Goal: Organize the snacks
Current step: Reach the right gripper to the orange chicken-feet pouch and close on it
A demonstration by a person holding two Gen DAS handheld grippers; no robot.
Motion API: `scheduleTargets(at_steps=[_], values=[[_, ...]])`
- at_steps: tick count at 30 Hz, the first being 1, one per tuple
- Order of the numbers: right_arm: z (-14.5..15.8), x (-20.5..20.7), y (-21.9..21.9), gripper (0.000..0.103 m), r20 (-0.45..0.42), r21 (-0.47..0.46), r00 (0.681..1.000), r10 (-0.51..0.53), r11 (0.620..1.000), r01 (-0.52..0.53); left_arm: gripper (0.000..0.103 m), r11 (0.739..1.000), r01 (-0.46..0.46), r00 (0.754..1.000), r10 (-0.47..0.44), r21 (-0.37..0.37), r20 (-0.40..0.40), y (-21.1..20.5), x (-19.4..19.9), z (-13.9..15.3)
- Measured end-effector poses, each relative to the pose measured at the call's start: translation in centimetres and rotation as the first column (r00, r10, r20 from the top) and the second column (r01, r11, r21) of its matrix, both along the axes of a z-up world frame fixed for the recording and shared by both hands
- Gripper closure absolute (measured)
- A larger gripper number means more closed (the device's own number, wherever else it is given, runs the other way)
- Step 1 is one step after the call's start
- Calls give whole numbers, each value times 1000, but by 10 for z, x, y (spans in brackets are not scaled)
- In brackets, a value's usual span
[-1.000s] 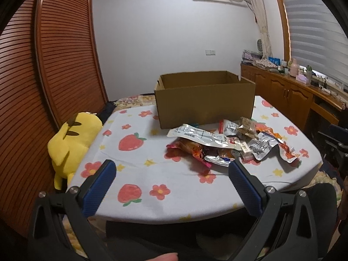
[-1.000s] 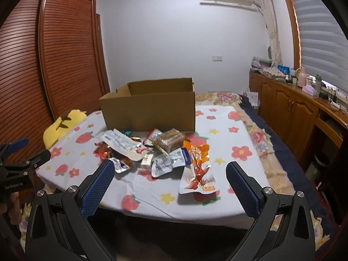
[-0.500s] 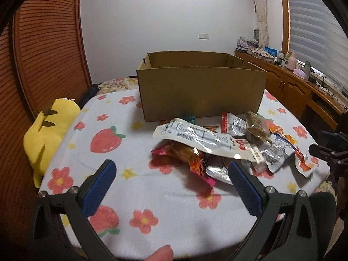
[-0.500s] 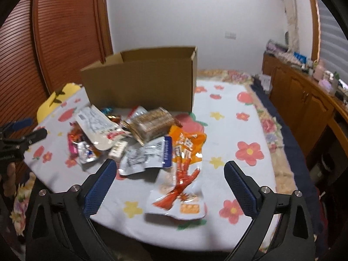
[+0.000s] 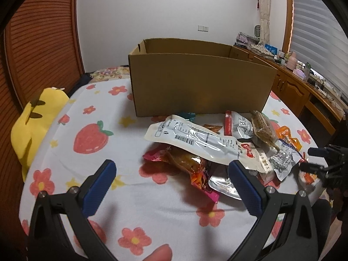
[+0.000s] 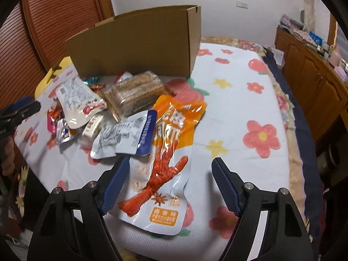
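An open cardboard box (image 5: pixel 200 84) stands on the strawberry-print bed cover; it also shows in the right wrist view (image 6: pixel 139 45). A pile of snack packets lies in front of it. My left gripper (image 5: pixel 171 169) is open and empty, just short of a red-orange packet (image 5: pixel 187 165) under a long white packet (image 5: pixel 195 139). My right gripper (image 6: pixel 169 169) is open and empty, its jaws either side of the lower part of an orange-and-white chicken-feet packet (image 6: pixel 167 152). A wafer pack (image 6: pixel 137 93) and a silver-blue packet (image 6: pixel 126 137) lie behind.
A yellow plush toy (image 5: pixel 32 121) lies at the bed's left edge by the wooden wardrobe (image 5: pixel 37 43). A wooden cabinet (image 6: pixel 313 74) with clutter runs along the right wall. The other gripper shows at each view's edge (image 5: pixel 326 163).
Both grippers have moved forward and down toward the snack pile. The right gripper now straddles the chicken-feet packet. Both stay open.
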State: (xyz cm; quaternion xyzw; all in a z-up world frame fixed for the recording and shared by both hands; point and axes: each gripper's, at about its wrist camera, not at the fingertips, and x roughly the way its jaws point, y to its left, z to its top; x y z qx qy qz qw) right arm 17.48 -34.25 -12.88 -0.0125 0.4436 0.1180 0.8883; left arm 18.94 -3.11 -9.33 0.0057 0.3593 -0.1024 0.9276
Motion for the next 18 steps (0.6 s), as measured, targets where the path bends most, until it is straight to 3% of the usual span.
scheduleTargets(at_steps=[3,10,12,14,18], values=[[-4,1,7,23,-7,-59,1000,12,998,-13,0,1000,3,1000,-3,-7,-6,-2,6,-1],[-12,17,6,23,-56,-70,998,19,997,-23,0,1000,14,1000,-14,-16,-3,-10,12,1],[-11,17,9,36,-47,-95,998,35,995,-40,0,1000,15,1000,-15,-16,-4,-12,14,1],[-9,16,10,58,-44,-97,998,47,994,-51,0,1000,14,1000,-14,-25,-15,-11,17,-1],[-3,14,0,72,-36,-65,999,32,997,-34,0,998,13,999,-16,-66,-37,-5,24,-3]])
